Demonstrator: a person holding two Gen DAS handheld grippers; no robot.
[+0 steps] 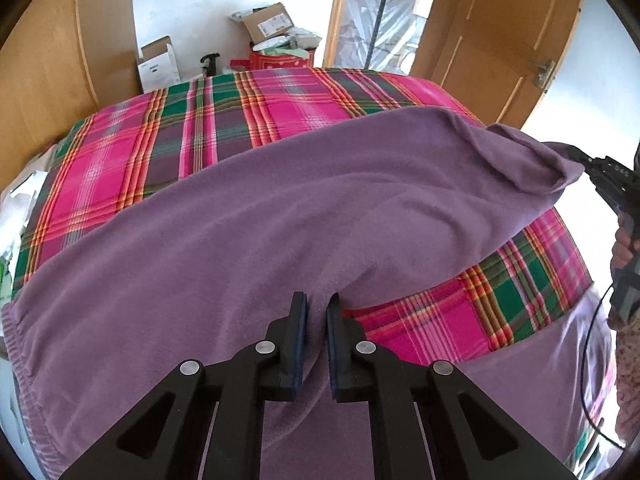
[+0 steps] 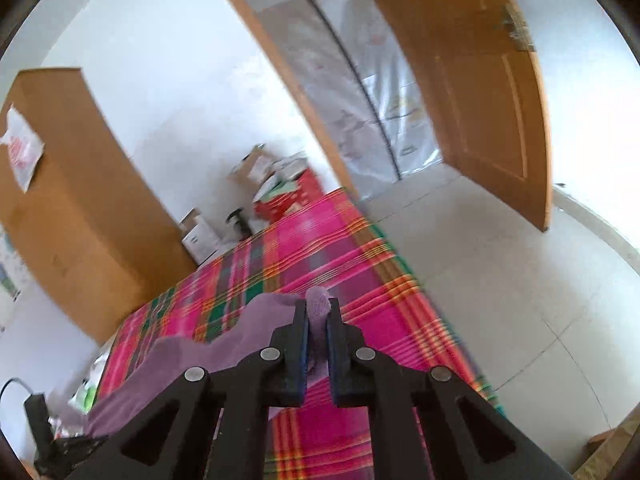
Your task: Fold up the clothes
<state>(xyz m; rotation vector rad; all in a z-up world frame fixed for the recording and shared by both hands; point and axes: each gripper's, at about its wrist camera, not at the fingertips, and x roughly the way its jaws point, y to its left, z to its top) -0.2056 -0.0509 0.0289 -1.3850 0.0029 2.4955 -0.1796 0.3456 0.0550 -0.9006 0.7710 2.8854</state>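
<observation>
A purple fleece garment (image 1: 248, 224) is lifted over a bed with a pink, green and orange plaid cover (image 1: 224, 116). My left gripper (image 1: 317, 312) is shut on the garment's near edge, cloth pinched between its pads. My right gripper (image 2: 318, 314) is shut on another end of the purple garment (image 2: 318, 304), with a tuft poking out above the fingertips. In the left wrist view the right gripper (image 1: 580, 160) holds the garment's far right end raised, so the cloth stretches between the two. The ribbed hem (image 1: 16, 344) hangs at lower left.
Cardboard boxes (image 1: 268, 22) and a red box (image 1: 276, 60) stand on the floor beyond the bed. A wooden wardrobe (image 1: 52, 60) is at left. An open wooden door (image 2: 480, 92) and a plastic-covered doorway (image 2: 360, 92) are at right, with tiled floor (image 2: 500, 280) beside the bed.
</observation>
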